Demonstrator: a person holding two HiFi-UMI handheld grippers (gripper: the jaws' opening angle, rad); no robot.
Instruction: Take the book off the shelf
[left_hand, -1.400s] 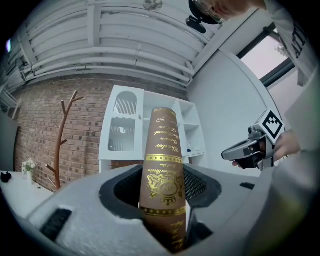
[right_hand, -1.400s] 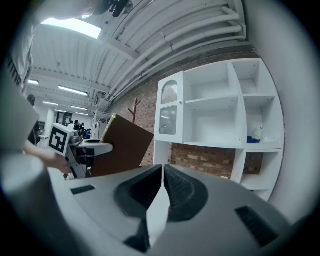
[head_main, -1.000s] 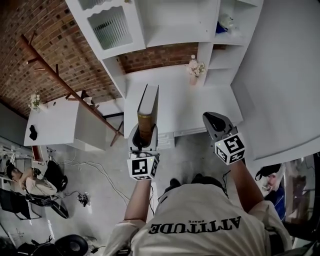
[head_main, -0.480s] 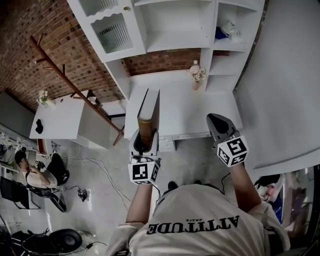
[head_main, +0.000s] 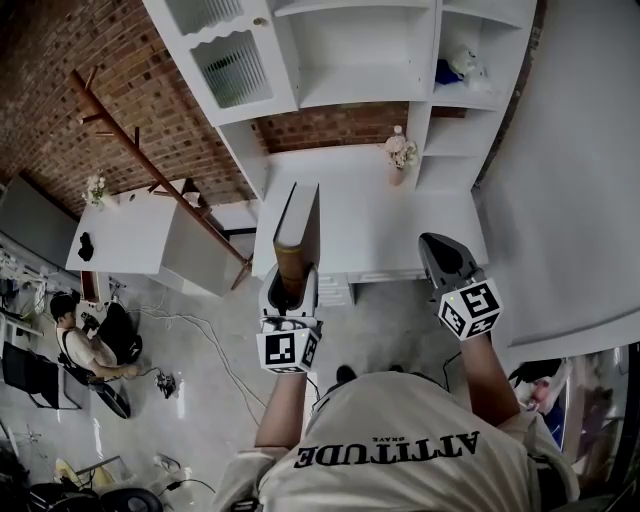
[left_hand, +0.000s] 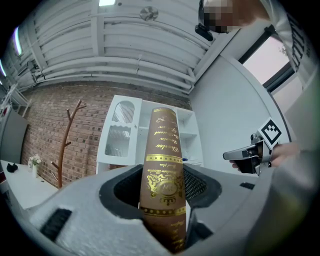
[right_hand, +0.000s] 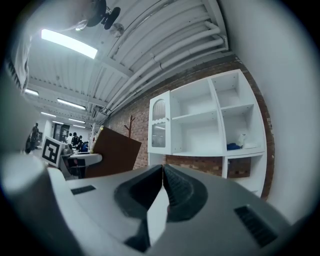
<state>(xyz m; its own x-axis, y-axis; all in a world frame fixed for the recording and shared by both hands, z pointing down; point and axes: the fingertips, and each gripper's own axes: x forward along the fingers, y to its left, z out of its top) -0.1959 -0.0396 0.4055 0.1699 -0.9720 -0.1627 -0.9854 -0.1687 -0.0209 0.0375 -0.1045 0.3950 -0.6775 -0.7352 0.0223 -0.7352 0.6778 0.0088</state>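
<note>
My left gripper (head_main: 290, 285) is shut on a brown hardback book (head_main: 298, 232) with gold lettering on its spine. It holds the book upright, out in front of the white shelf unit (head_main: 340, 60). In the left gripper view the book's spine (left_hand: 162, 170) stands between the jaws, with the shelf unit (left_hand: 122, 137) behind it. My right gripper (head_main: 440, 255) is shut with nothing in it, level with the left one and to its right. The right gripper view shows the jaws pressed together (right_hand: 163, 176), the book (right_hand: 112, 152) off to the left and the shelf unit (right_hand: 210, 127) ahead.
A white desk surface (head_main: 370, 215) lies under the shelves, with a small flower vase (head_main: 401, 152) on it. A blue and white item (head_main: 455, 68) sits in a right-hand shelf compartment. A wooden coat stand (head_main: 150, 165) leans at the left by a brick wall (head_main: 80, 60). A person sits far left (head_main: 75, 335).
Both grippers and the book have shifted slightly away from the shelf unit, towards me. The grip on the book is unchanged and the right gripper stays shut.
</note>
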